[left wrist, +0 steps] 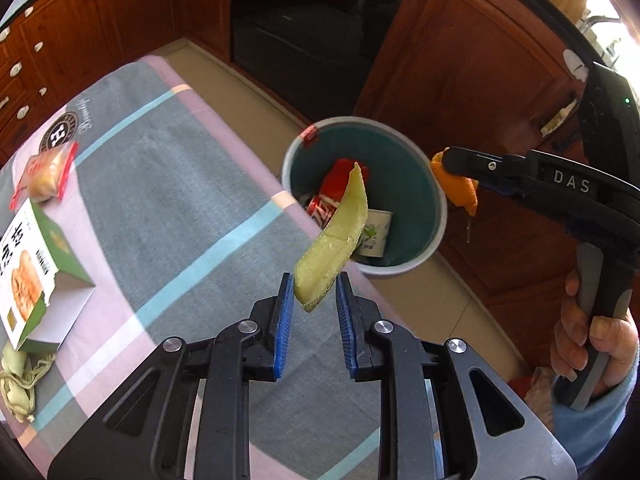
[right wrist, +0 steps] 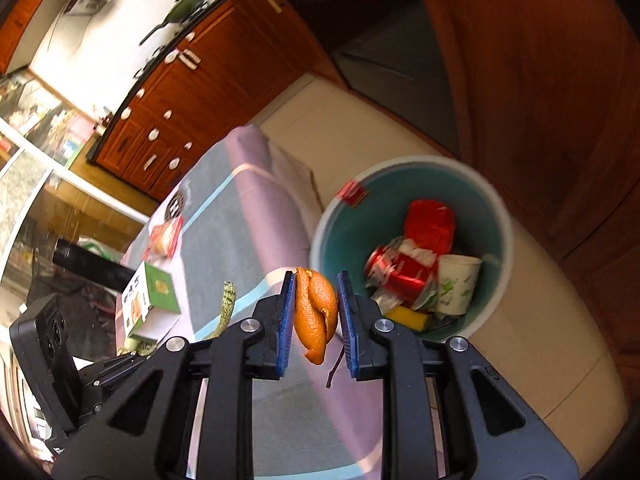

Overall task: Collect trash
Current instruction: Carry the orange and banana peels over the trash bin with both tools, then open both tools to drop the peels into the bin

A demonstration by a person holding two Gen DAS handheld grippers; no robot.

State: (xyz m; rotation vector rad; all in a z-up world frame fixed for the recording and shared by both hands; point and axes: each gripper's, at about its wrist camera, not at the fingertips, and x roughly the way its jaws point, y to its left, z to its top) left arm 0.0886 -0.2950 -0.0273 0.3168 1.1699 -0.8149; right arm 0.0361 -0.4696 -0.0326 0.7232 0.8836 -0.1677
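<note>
A melon rind (left wrist: 334, 240) is clamped at its lower end between the blue pads of the left gripper (left wrist: 313, 294); its long axis runs up and away, the tip pointing over the bin (left wrist: 434, 208). An orange peel (right wrist: 316, 312) is pinched between the pads of the right gripper (right wrist: 313, 312), hanging lengthwise along them just beside the bin's rim. The bin stands on the floor by the table (left wrist: 192, 184) and holds what appears to be a crushed can (right wrist: 400, 270), a paper cup (right wrist: 456, 286) and red wrappers.
</note>
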